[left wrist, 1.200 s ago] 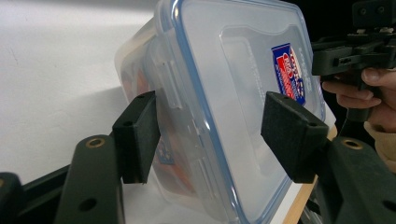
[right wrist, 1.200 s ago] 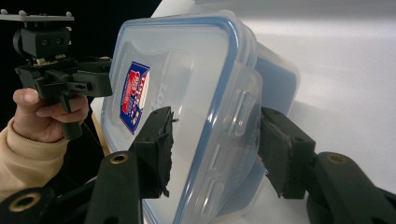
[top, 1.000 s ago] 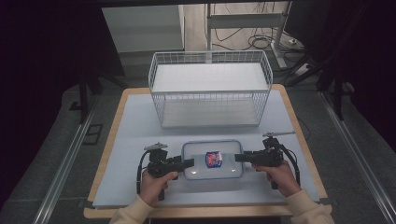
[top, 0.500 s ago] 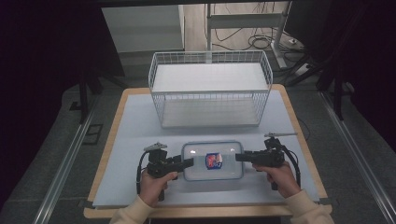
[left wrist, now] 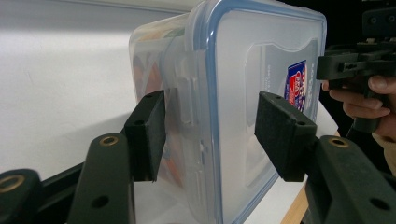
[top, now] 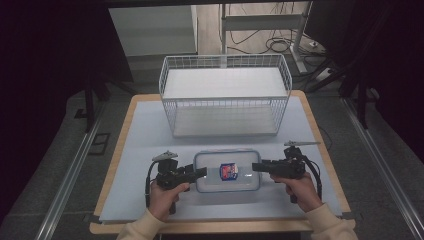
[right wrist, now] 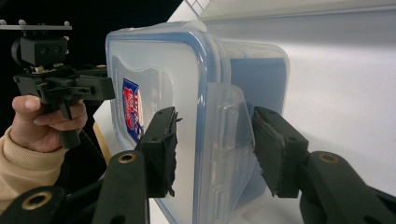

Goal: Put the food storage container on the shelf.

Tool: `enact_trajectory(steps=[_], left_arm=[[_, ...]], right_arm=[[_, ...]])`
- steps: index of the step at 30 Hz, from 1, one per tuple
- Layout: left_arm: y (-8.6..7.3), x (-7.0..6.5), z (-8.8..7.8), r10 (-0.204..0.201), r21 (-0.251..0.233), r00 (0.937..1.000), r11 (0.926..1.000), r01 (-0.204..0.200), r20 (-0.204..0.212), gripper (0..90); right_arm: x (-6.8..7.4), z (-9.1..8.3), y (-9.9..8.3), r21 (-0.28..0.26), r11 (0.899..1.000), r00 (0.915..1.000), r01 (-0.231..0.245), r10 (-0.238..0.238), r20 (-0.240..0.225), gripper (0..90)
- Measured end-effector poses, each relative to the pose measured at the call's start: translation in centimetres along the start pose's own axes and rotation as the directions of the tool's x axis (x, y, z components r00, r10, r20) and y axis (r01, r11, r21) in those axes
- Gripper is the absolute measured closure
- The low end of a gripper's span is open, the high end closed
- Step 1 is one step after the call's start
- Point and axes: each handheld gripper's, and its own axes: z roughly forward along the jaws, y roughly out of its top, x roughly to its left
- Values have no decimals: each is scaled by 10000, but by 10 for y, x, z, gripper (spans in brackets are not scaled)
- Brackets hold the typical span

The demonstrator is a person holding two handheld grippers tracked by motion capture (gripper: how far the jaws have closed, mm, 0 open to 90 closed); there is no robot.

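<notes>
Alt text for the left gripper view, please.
The left gripper, jaws open, straddles the side latch of a clear plastic food container with a blue-rimmed lid, one pad on either side. Beyond it, the person's other hand holds the right gripper at the container's far end.

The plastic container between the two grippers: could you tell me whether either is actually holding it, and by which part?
Nothing is gripped yet. The left gripper and right gripper each straddle an end latch of the container, with both pairs of jaws open and gaps visible.

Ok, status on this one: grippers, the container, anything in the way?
Left gripper open, jaws straddling the container's left latch. Right gripper open, straddling the right latch. Container flat on the table, lid on. Wire basket beyond it, apart; nothing in the way.
</notes>
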Motion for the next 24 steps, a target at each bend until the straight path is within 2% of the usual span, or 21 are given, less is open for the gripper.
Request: enact_trajectory(steps=[9,18,24], left_arm=[[6,-2,-4,110,-181,9999,9998,-111,-12,451],[12,-4,-9,183,-315,9998,9993,-181,58,450],[18,-7,-11,319,-440,9995,9985,-318,23,451]], right_arm=[[5,-2,6,-210,9995,9997,238,-238,-21,518],[14,-5,13,-463,9946,9957,926,-922,126,518],[15,-7,16,-607,9926,9945,1051,-1047,97,518]])
